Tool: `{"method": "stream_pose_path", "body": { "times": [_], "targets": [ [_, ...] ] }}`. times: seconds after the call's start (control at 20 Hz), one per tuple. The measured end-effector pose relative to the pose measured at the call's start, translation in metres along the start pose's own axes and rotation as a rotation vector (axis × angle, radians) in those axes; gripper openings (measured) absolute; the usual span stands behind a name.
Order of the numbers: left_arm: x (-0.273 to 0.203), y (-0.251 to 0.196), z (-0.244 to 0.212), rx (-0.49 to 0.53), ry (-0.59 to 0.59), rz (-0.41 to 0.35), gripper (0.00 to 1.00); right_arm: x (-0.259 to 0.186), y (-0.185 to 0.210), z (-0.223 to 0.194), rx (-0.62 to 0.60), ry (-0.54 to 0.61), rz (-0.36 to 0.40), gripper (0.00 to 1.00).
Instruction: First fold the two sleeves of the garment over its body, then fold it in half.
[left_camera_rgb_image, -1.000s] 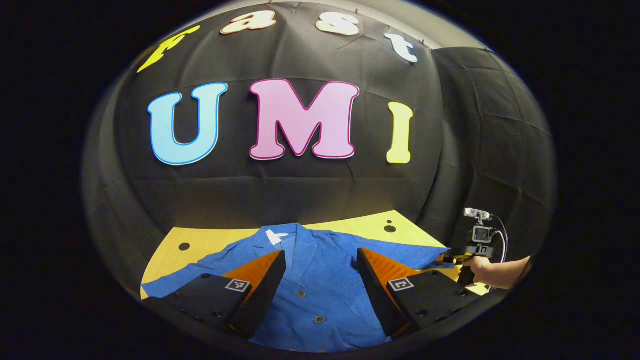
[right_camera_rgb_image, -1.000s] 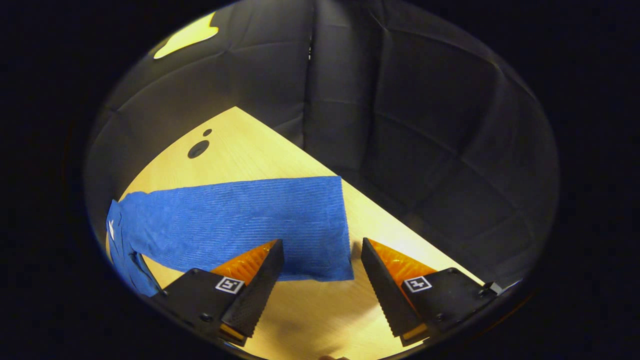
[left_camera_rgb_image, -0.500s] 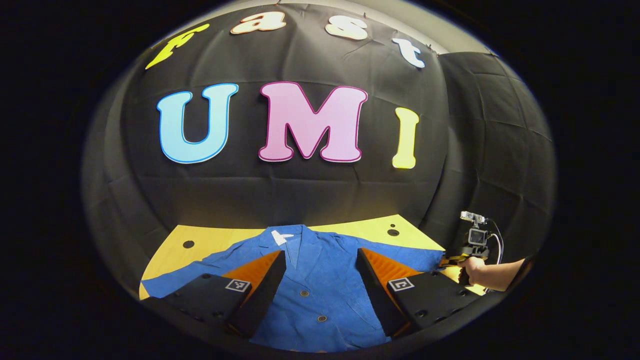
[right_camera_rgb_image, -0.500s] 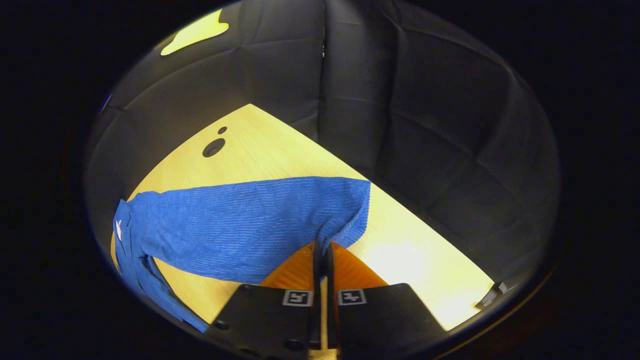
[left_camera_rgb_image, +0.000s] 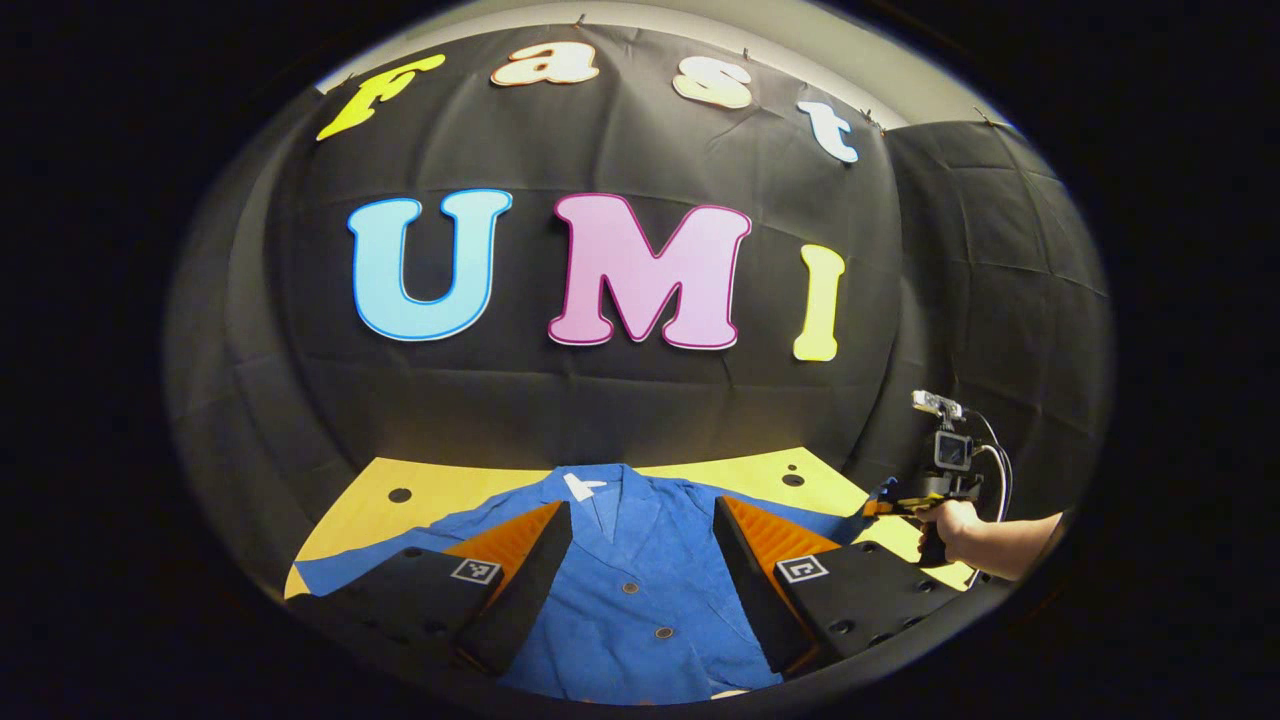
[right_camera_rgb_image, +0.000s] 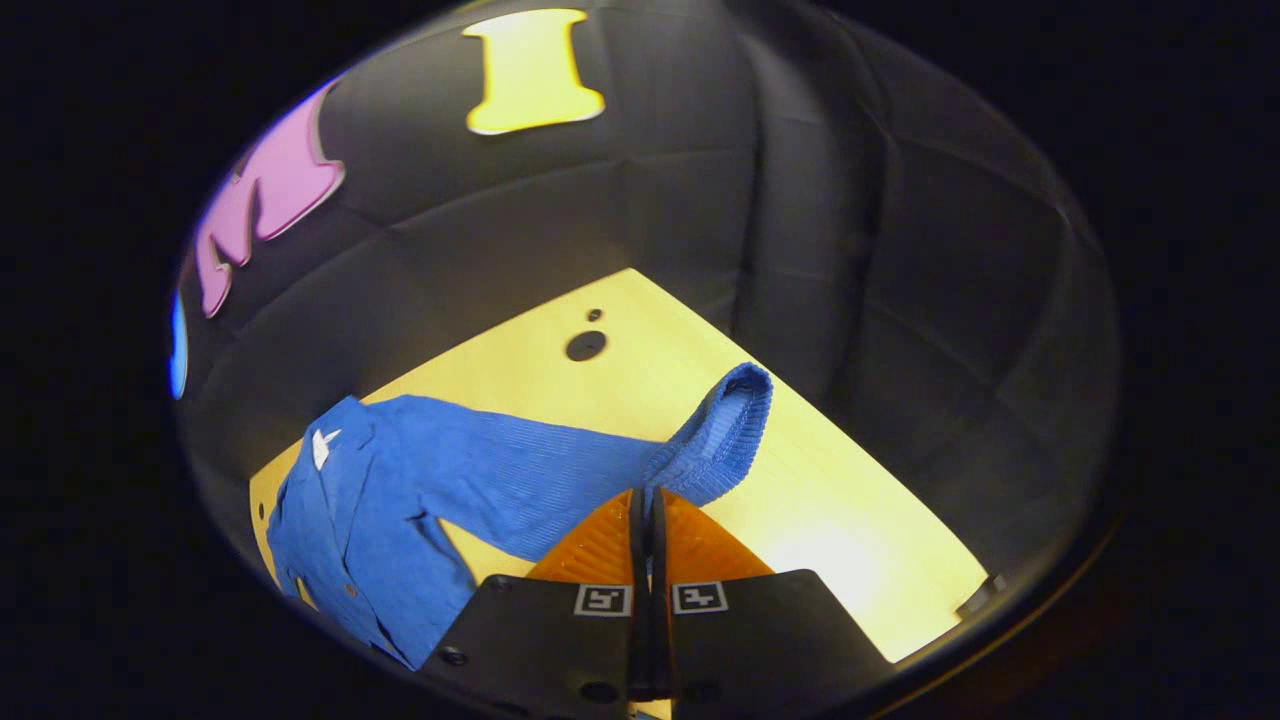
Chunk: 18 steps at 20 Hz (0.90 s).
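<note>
A blue button-up garment (left_camera_rgb_image: 640, 560) lies face up on the yellow table (left_camera_rgb_image: 700, 466), collar toward the back wall. My left gripper (left_camera_rgb_image: 640, 540) hangs open above its chest, fingers apart, touching nothing. In the right gripper view my right gripper (right_camera_rgb_image: 645, 495) is shut on the cuff of the garment's sleeve (right_camera_rgb_image: 715, 440), which is lifted off the table and curls upward; the rest of the blue garment (right_camera_rgb_image: 350, 500) stretches to the left. In the left gripper view that right gripper (left_camera_rgb_image: 895, 505) and the hand holding it (left_camera_rgb_image: 950, 520) sit at the table's right edge.
The table (right_camera_rgb_image: 850, 510) has small round holes (right_camera_rgb_image: 585, 345) near its back corners. Black cloth walls close in behind and to the right. The other sleeve (left_camera_rgb_image: 350, 560) lies flat toward the table's left edge.
The right gripper closed on the sleeve cuff, then lifted it off the table and turned toward the garment. The left gripper stayed open, drifting slightly.
</note>
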<state>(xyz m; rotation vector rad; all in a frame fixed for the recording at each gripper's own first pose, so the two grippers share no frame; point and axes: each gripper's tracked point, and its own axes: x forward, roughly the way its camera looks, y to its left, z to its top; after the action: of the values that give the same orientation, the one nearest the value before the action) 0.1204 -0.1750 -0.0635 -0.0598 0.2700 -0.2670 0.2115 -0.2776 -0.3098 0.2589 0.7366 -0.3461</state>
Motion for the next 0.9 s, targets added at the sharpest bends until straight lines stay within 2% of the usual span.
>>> {"method": "stream_pose_path", "body": {
  "times": [0.25,0.4,0.75,0.9],
  "targets": [
    [-0.035,0.051,-0.005,-0.048,-0.021,0.104,0.82,-0.012,0.106,0.022,-0.113,-0.035,0.139,0.01],
    [-0.057,0.098,-0.012,-0.065,-0.028,0.219,0.82,-0.021,0.173,0.015,-0.183,-0.026,0.226,0.01],
    [-0.146,0.210,-0.047,-0.155,0.001,0.523,0.82,-0.043,0.353,-0.049,-0.393,-0.006,0.423,0.01],
    [-0.193,0.243,-0.075,-0.202,0.032,0.645,0.82,-0.052,0.431,-0.081,-0.480,-0.017,0.508,0.01]
  ]
}}
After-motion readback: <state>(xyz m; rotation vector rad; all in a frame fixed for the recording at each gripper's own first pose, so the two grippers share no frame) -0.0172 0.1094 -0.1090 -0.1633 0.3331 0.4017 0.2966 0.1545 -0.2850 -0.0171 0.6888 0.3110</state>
